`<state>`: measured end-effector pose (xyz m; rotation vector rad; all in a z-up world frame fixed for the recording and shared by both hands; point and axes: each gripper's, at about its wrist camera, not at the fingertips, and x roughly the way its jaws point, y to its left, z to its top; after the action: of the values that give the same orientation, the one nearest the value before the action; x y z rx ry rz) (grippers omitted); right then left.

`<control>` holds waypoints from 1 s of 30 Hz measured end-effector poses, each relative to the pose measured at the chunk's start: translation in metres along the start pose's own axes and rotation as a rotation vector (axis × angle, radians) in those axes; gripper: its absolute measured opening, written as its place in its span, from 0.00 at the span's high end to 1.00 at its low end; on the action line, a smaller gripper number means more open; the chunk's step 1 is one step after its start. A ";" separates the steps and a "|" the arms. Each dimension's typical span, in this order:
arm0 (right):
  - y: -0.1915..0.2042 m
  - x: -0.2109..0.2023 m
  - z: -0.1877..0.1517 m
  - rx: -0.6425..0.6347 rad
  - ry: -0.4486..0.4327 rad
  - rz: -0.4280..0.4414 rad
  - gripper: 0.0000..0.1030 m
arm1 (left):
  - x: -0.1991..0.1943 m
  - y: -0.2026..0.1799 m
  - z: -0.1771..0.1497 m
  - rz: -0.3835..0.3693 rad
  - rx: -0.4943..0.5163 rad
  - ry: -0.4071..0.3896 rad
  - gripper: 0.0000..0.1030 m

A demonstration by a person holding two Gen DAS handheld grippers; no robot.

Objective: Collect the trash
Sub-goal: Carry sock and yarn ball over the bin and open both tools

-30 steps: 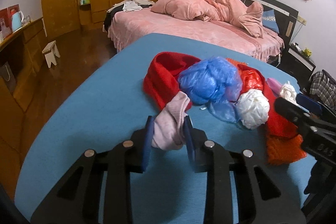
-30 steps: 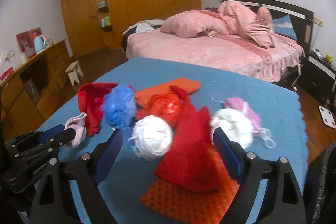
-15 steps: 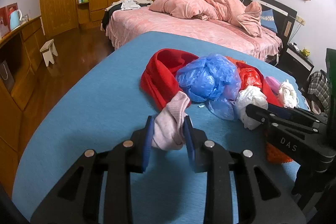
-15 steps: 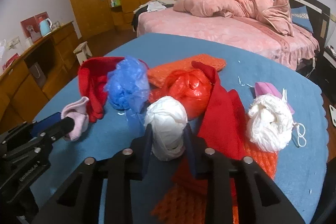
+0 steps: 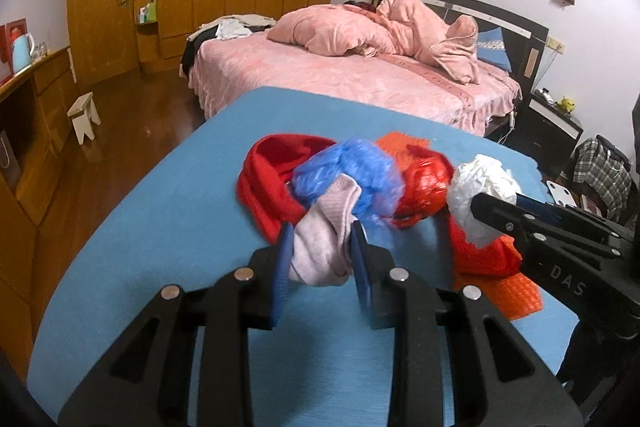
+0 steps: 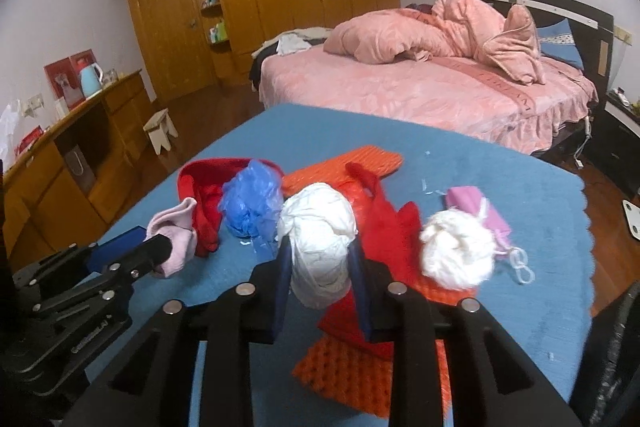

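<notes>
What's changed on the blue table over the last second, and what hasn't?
The right gripper, open a second ago, closed on the white plastic ball and has lifted it. The left gripper stays clamped on the pink sock, now raised too. The blue bag, red cloth and fluffy white wad stayed put.

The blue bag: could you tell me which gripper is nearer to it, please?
Left. The left gripper, shut on the pink sock, sits just in front of the blue bag. The right gripper holds the white bag off to the blue bag's right.
</notes>
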<state>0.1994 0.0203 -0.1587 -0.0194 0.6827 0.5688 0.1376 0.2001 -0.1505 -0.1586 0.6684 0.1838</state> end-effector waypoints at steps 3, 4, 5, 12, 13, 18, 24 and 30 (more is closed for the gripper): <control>-0.008 -0.015 0.000 0.016 -0.015 -0.013 0.73 | -0.005 -0.012 0.003 -0.015 0.010 -0.007 0.73; -0.010 -0.018 0.000 0.020 -0.017 -0.016 0.73 | -0.007 -0.015 0.004 -0.019 0.013 -0.009 0.73; -0.013 -0.023 0.000 0.026 -0.021 -0.021 0.73 | -0.008 -0.016 0.004 -0.023 0.016 -0.011 0.73; -0.034 -0.054 -0.003 0.065 -0.052 -0.063 0.73 | -0.022 -0.048 0.007 -0.074 0.052 -0.029 0.73; -0.038 -0.060 -0.004 0.069 -0.058 -0.071 0.73 | -0.023 -0.053 0.007 -0.080 0.057 -0.031 0.73; -0.057 -0.083 -0.009 0.092 -0.077 -0.109 0.73 | -0.031 -0.077 0.009 -0.114 0.085 -0.043 0.73; -0.084 -0.117 -0.018 0.133 -0.101 -0.165 0.73 | -0.040 -0.116 0.004 -0.183 0.124 -0.044 0.73; -0.121 -0.153 -0.034 0.185 -0.121 -0.247 0.73 | -0.047 -0.160 -0.003 -0.270 0.174 -0.041 0.73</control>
<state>0.1438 -0.1641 -0.1133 0.1012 0.6016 0.2656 0.1345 0.0382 -0.1092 -0.0767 0.6127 -0.1302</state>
